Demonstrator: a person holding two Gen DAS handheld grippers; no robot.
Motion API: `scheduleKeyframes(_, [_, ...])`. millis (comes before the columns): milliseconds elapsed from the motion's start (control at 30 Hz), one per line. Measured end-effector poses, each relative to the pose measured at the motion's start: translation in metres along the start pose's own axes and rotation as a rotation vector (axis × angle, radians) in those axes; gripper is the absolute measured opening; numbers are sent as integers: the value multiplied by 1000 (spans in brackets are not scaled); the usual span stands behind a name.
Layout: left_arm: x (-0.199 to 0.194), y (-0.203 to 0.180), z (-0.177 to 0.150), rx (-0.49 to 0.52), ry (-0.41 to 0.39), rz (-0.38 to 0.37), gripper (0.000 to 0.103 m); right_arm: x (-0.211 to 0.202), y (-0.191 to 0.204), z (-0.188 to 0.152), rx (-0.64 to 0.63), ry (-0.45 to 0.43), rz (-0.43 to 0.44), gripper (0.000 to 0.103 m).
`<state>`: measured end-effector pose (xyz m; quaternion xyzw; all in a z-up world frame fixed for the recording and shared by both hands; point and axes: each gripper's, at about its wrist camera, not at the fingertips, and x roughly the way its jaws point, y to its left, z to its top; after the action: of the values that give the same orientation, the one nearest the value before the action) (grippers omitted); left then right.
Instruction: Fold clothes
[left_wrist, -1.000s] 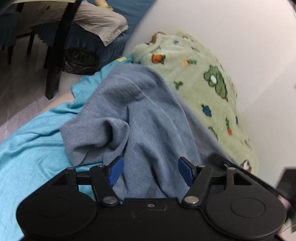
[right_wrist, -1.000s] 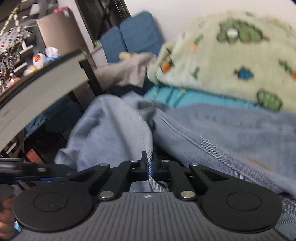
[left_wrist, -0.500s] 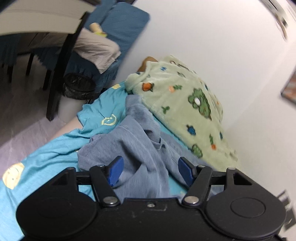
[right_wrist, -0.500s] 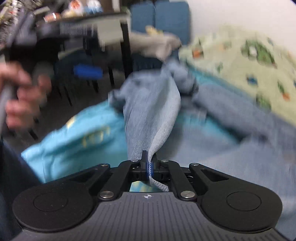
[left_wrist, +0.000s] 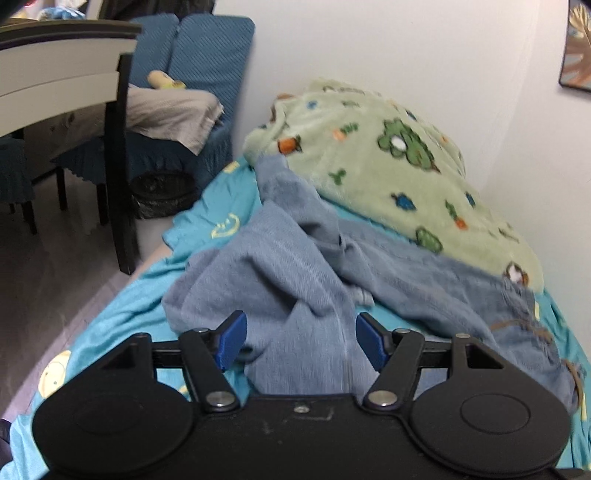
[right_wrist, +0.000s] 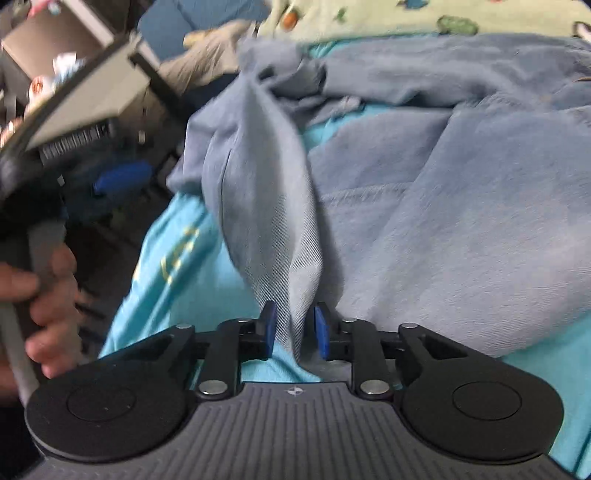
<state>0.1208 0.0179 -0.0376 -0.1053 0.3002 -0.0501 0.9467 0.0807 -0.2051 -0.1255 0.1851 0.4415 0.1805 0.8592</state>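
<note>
Motion blur softens the right wrist view, where the right gripper (right_wrist: 291, 328) has its pads slightly parted around a fold of the blue garment (right_wrist: 461, 206); whether they touch it is unclear. Only this view shows the person's hand (right_wrist: 48, 306) on the left gripper (left_wrist: 297, 343), which is spread wide above the garment, crumpled on the turquoise sheet (left_wrist: 122, 314) beside the green blanket (left_wrist: 388, 166).

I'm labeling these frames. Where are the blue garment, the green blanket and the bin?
blue garment (left_wrist: 295, 280), left wrist view, bunched middle.
green blanket (left_wrist: 391, 162), left wrist view, top surface.
bin (left_wrist: 162, 195), left wrist view, black liner.

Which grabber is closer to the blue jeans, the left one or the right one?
Right. The right gripper has a fold of the blue jeans between its slightly parted fingers. The left gripper is wide open, with the jeans lying in front of and between its fingers.
</note>
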Motion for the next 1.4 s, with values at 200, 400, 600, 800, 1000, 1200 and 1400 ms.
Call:
scheduleKeyframes(200, [35,-11,22,-9,-12,101,62,-2,-12,18,14,-128,-11,32])
scheduleKeyframes(400, [93,-23,38,103,-43,117,60,19,-32,25,40,-115,-29,32])
scheduleKeyframes(600, [130,-24,42,201,47,165,9,35,-36,32,49,-108,3,32])
scheduleKeyframes(800, [73,-7,41,134,-16,114,1,45,-28,35,-24,-133,25,32])
scheduleKeyframes(1000, [-11,26,23,-50,-17,96,1,38,-7,30,-135,-162,44,32])
scheduleKeyframes(1200, [-47,50,-13,-172,144,150,1,27,15,15,-233,-208,131,32])
scheduleKeyframes(1400, [-54,55,-12,-202,133,90,5,53,31,-11,-341,-47,150,32])
